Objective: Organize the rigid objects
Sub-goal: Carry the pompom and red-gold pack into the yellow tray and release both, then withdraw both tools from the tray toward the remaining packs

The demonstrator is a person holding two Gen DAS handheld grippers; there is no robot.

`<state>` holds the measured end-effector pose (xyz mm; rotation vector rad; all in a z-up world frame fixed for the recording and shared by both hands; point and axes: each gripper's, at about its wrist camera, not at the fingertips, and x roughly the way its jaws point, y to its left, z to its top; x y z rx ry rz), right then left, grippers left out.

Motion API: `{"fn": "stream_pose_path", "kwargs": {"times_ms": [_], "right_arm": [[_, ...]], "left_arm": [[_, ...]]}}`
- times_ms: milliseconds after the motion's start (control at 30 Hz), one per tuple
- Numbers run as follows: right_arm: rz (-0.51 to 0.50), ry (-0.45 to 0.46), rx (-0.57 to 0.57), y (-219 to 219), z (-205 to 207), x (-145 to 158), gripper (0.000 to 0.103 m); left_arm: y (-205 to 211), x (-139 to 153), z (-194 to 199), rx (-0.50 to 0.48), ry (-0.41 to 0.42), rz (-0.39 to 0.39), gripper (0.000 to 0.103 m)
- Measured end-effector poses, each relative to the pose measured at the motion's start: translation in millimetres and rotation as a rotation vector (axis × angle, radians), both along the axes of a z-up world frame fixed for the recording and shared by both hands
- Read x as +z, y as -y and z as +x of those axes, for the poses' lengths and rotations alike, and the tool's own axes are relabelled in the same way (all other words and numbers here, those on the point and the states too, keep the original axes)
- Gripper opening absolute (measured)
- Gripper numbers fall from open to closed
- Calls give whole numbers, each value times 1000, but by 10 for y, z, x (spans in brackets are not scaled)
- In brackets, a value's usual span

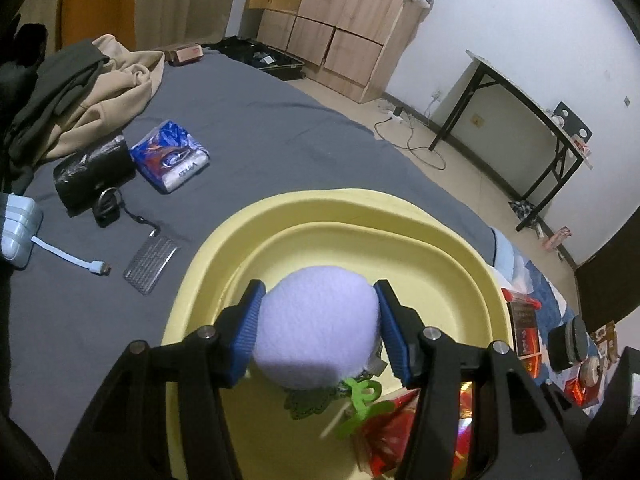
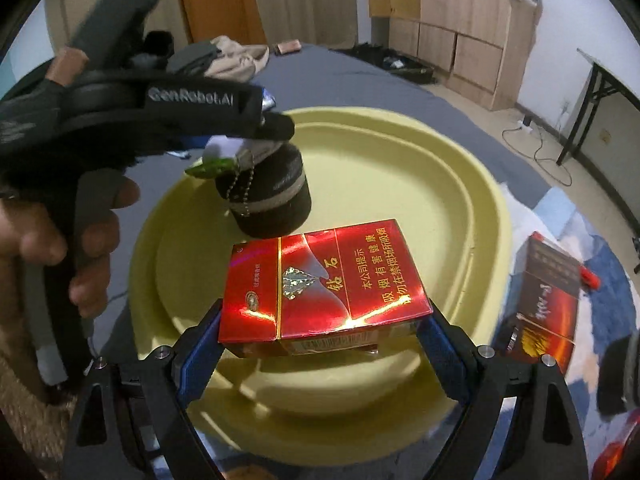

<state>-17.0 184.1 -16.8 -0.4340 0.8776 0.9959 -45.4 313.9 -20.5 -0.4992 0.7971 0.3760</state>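
A yellow basin [image 1: 452, 264] sits on the grey bed. My left gripper [image 1: 320, 300] hangs over it, its blue pads pressed on both sides of a lavender plush charm [image 1: 316, 332] with a green leaf and a ball chain. In the right wrist view that charm [image 2: 224, 148] dangles from the left gripper [image 2: 276, 124] just above a black cylinder [image 2: 272, 204] standing in the basin [image 2: 472, 216]. My right gripper [image 2: 320, 356] is shut on the ends of a red cigarette pack [image 2: 324, 288], held flat above the basin's near side.
Left of the basin lie a blue tissue pack [image 1: 170, 156], a black wallet [image 1: 94, 176], a key fob [image 1: 107, 208], a clear case [image 1: 152, 264] and a white charger [image 1: 16, 232]. Clothes [image 1: 92, 88] are heaped behind. A dark cigarette pack [image 2: 548, 300] rests right of the basin.
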Motion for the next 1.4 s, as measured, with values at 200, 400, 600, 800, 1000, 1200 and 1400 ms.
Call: {"fn": "stream_pose_path", "kwargs": {"times_ms": [200, 400, 600, 800, 1000, 1200, 1400], "right_arm": [[-26, 21, 9, -224, -39, -67, 92], [19, 50, -14, -69, -126, 188, 103], [125, 144, -214, 902, -101, 859, 103], [258, 208, -684, 2617, -80, 1281, 103], [429, 92, -962, 3669, -15, 719, 103], [402, -8, -965, 3860, 131, 524, 103], [347, -18, -937, 4111, 84, 623, 103]], "left_arm": [[24, -42, 98, 7, -37, 8, 64], [140, 235, -19, -16, 28, 36, 98], [710, 732, 0, -194, 192, 89, 103], [1538, 742, 515, -386, 140, 97, 103], [1982, 449, 876, -321, 8, 112, 103], [2540, 451, 920, -401, 53, 176, 103], [2699, 376, 733, -451, -1, 266, 103]]}}
